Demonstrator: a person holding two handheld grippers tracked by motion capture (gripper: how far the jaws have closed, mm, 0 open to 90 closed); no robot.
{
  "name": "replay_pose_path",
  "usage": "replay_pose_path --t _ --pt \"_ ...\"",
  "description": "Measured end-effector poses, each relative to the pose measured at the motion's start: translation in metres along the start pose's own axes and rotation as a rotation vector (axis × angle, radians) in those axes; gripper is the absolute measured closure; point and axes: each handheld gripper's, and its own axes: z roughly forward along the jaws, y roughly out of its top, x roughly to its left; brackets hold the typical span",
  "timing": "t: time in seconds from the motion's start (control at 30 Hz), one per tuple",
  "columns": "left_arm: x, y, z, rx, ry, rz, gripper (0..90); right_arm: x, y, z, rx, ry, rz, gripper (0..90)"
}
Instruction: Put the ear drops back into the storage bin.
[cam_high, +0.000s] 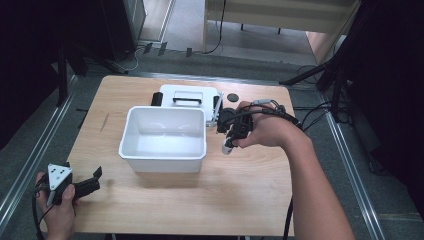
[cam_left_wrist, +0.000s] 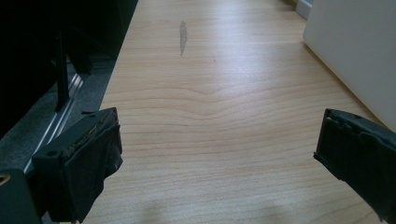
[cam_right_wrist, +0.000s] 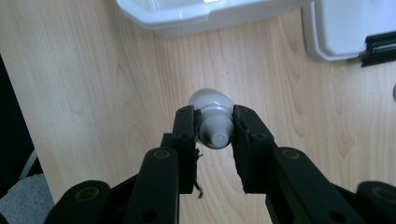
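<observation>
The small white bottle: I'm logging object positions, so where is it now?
The small white bottle is clamped in the right gripper, just right of the white bin in the high view.

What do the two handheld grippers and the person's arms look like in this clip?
Both are black two-jaw tools with worn, frayed pads. The left gripper carries a grey three-cornered plate dotted with dark holes, and a black cable trails from it. The right gripper has round bolts along its linkage arms and a black cable looping over the hand. Both forearms are bare, no sleeves.

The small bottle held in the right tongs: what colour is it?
Pale grey-white, cap included. The small bottle shows best in the right gripper view, clamped in the right tongs.
</observation>
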Motion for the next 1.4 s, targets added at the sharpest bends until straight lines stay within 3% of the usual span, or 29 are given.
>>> replay_pose_path --t 0.27,0.73,0.9,1.0,1.4 --pt "0.002 -0.001 -0.001 0.002 -0.007 -0.009 0.9 -0.003 0.021 -0.018 -0.005 0.011 -0.021 72.3" --pt "0.002 0.000 -0.001 0.007 -0.006 0.002 0.9 -0.002 0.059 -0.047 -0.042 -0.018 -0.071 72.3" --pt "0.001 0.000 -0.001 0.009 -0.005 -0.001 0.9 0.000 0.071 -0.045 -0.048 -0.010 -0.071 72.3" --pt "0.001 0.000 -0.001 0.008 -0.006 0.001 0.9 -0.004 0.080 -0.035 -0.050 0.004 -0.080 72.3" --pt "0.002 0.000 0.000 0.009 -0.009 0.001 0.9 -0.015 0.086 -0.009 -0.047 0.038 -0.063 72.3"
